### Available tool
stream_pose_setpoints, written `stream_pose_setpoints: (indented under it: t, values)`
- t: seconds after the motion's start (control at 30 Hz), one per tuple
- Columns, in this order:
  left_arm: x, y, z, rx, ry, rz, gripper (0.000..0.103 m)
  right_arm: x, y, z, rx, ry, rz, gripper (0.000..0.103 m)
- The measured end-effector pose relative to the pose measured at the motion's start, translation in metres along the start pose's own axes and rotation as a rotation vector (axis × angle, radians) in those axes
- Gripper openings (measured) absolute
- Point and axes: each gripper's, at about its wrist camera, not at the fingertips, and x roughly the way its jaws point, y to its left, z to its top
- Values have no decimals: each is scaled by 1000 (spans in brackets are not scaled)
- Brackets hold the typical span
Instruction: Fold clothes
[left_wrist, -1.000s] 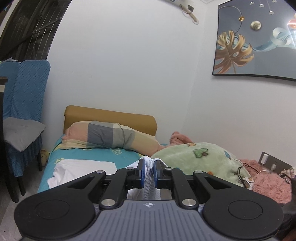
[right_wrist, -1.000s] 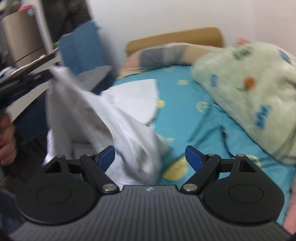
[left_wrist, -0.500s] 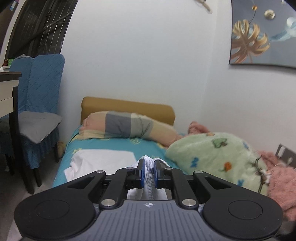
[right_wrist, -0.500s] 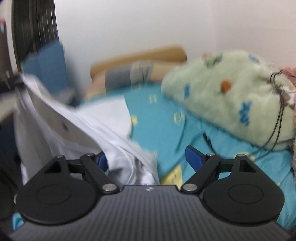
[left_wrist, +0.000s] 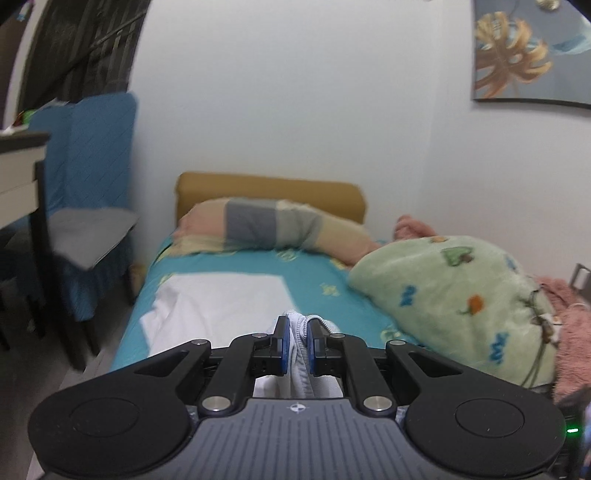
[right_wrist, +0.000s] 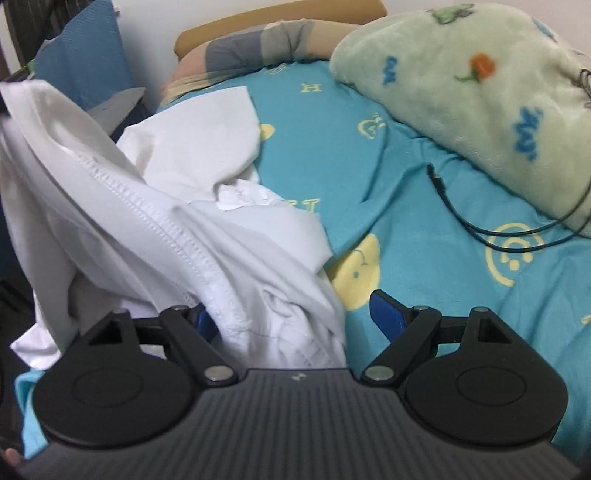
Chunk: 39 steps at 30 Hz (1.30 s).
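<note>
Jaws of the left gripper (left_wrist: 295, 338) are pinched tight on a bunched hem of the white cotton garment (right_wrist: 155, 206), which rises toward 10 o'clock in the right wrist view and trails onto the turquoise smiley-print bedsheet (right_wrist: 406, 229). Right gripper (right_wrist: 295, 314) has its jaws spread wide, with white cloth lying between them. Toward 1 o'clock sits a pale green fleece blanket (right_wrist: 461, 74), a thin black cable (right_wrist: 480, 229) trailing below it.
</note>
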Motion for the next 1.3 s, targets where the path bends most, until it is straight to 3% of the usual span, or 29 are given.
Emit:
stream_pose_setpoints:
  t: [0.1, 0.2, 0.3, 0.37, 0.47, 0.63, 0.7, 0.77, 0.83, 0.9, 1.07, 1.17, 1.3]
  values:
    - [1, 5, -7, -40, 40, 22, 10, -34, -9, 6, 44, -218, -85, 84]
    - [1, 8, -17, -70, 84, 8, 12, -63, -17, 13, 68, -397, -101, 84]
    - [5, 4, -27, -51, 134, 0, 20, -70, -19, 17, 49, -454, -79, 84]
    - [14, -3, -33, -24, 166, 0, 35, -71, -18, 18, 31, -471, -67, 84]
    - [30, -13, -44, 22, 213, 34, 48, -70, -18, 22, 15, -494, -45, 84]
    - [62, -17, -63, 96, 283, 227, 48, -78, -27, 25, 37, -551, -16, 84]
    - [60, -4, -60, 42, 252, 315, 48, -81, -30, 26, 41, -578, -25, 84]
    - [44, 17, -52, -95, 187, 360, 55, -76, -33, 28, 33, -568, -46, 84]
    - [21, 38, -43, -246, 115, 359, 58, -62, -33, 32, 0, -490, -79, 84]
    - [-4, 46, -38, -309, 43, 361, 61, -49, -31, 37, -50, -394, -88, 84]
    - [-52, 36, -23, -295, -65, 361, 61, -99, -25, 71, -48, -475, -51, 84]
    - [-82, 24, 9, -291, -144, 359, 61, -130, -22, 91, -47, -523, -29, 84]
    - [-136, 6, 77, -256, -317, 374, 61, -171, -18, 118, -45, -588, 1, 84]
